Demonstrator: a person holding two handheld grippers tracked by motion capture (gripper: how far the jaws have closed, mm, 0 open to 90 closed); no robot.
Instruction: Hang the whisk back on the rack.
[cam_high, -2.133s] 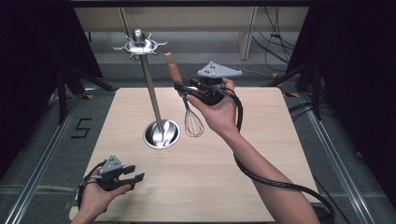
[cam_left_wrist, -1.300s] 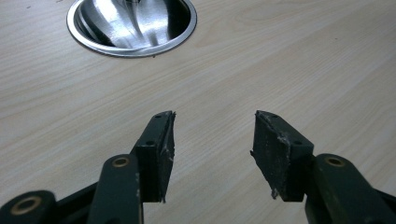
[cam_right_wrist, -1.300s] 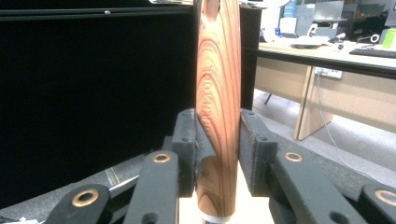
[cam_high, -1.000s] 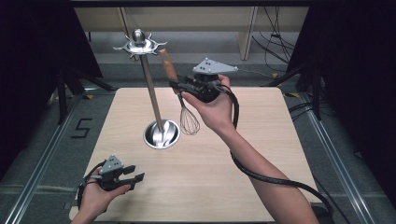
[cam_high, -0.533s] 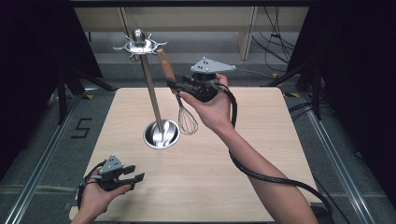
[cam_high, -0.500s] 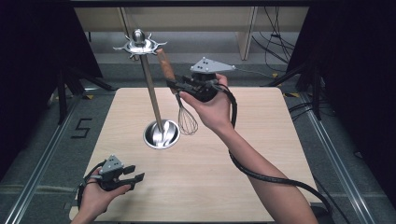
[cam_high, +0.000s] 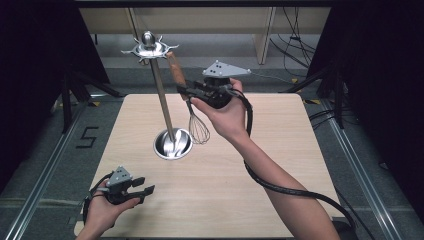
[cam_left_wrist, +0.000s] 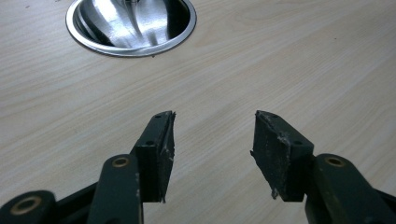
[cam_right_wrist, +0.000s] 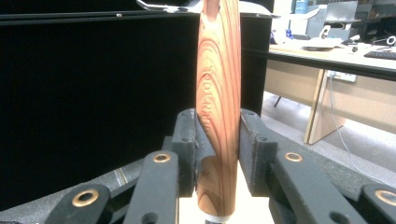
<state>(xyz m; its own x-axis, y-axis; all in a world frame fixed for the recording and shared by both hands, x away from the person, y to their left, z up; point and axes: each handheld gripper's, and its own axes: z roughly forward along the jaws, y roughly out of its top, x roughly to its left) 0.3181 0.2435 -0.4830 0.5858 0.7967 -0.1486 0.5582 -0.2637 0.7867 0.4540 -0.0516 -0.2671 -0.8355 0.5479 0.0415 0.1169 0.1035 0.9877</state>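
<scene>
Wooden and reddish, the handle of the whisk (cam_high: 180, 77) stood clamped between the jaws of the right gripper (cam_high: 192, 94), its wire head hanging below, above the table (cam_high: 280, 150) just right of the steel stand (cam_high: 159, 100). In the right gripper view the handle (cam_right_wrist: 218, 102) showed strong dark grain and faint stamped lettering, its top close under the stand's hooked crown (cam_high: 147, 48). The step in hand looked like hanging the whisk on one of those hooks; I judged the next move called for raising the handle's end and lining it up with a hook. The left gripper (cam_high: 134, 189) rested at the near left corner, jaws spread and holding nothing.
</scene>
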